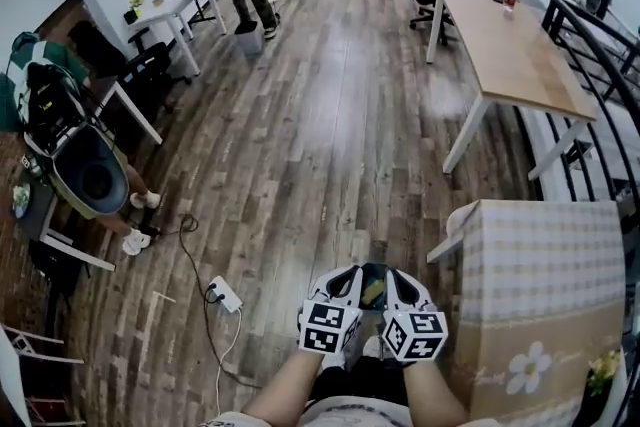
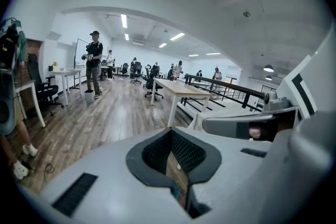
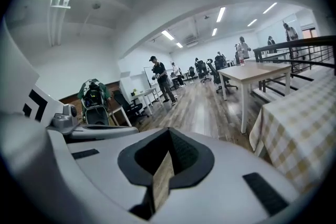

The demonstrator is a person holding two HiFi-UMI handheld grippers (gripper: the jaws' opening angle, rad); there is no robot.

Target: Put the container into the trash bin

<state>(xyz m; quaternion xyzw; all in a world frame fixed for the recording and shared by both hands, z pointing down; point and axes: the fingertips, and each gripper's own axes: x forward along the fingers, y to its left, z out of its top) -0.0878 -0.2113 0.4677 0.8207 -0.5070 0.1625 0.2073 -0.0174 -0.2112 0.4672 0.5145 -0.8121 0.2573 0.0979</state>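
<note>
The left gripper (image 1: 347,277) and right gripper (image 1: 398,277) hang side by side over the wooden floor (image 1: 330,135), by the checked tabletop's (image 1: 540,255) left edge. Both pairs of fingers are squeezed together on nothing. I cannot tell where the container is.

I read bright, even light from ceiling strips (image 2: 124,20) above the left claw (image 2: 176,168) — glare streaks the floor (image 1: 340,65) ahead; fisheye bends edges, corners vignette black.

Wooden floor (image 1: 330,135) carries a power strip (image 1: 226,294) with its cable (image 1: 196,260), a long table (image 1: 510,45) and a cloth-covered table (image 1: 540,255).
</note>
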